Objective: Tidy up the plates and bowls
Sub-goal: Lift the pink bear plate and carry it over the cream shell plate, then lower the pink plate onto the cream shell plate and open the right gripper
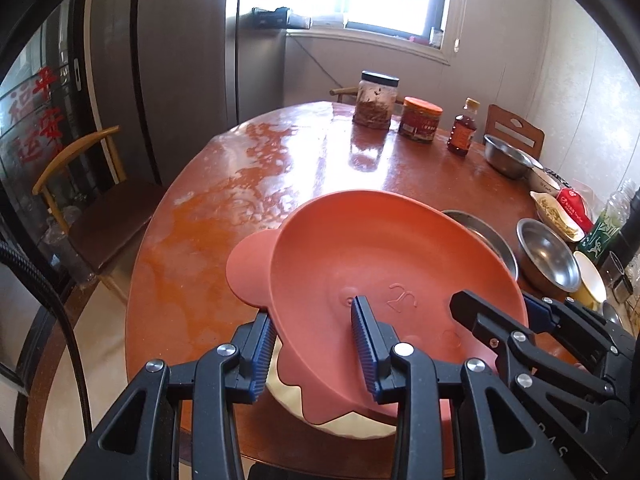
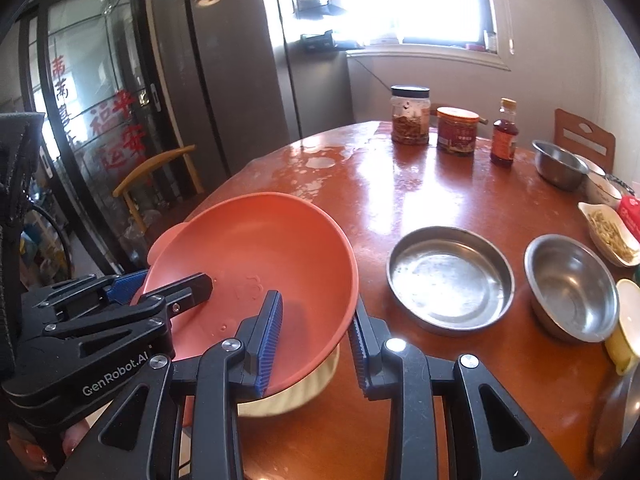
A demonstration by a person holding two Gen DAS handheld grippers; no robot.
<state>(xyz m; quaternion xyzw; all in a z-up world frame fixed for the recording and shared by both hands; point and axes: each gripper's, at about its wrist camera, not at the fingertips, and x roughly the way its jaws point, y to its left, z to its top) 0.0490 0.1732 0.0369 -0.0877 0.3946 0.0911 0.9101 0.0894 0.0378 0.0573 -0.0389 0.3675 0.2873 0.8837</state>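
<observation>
A salmon-pink plastic bowl (image 1: 384,276) with a small round ear tab on its rim is held tilted above the near edge of a round, glossy reddish-brown tabletop (image 1: 248,184), directly over a cream bowl (image 1: 304,408) that sits at that edge. The left gripper (image 1: 316,344) clamps the pink bowl's near-left rim, 1 ribbed blue pad outside the wall and 1 inside. The right gripper (image 2: 316,340) pinches the bowl's right rim in the same way, its jaws narrow on the thin wall. Both grippers angle downward toward the tabletop, side by side, each visible in the other's camera. To the right of the pink bowl, a shallow steel dish (image 2: 450,278) stands apart from it, and just beyond that a deeper steel bowl (image 2: 572,288). A third steel bowl (image 2: 558,164) sits near the far right edge. The right margin is crowded: a white dish of pale strips (image 2: 612,234), a red packet (image 1: 574,206) and a yellow-and-white cup (image 2: 626,320). At the far side stand 2 jars (image 1: 376,100) and a small bottle (image 1: 462,128). The left and middle of the tabletop are bare and shiny. A wooden chair (image 1: 80,184) stands off the left edge.
</observation>
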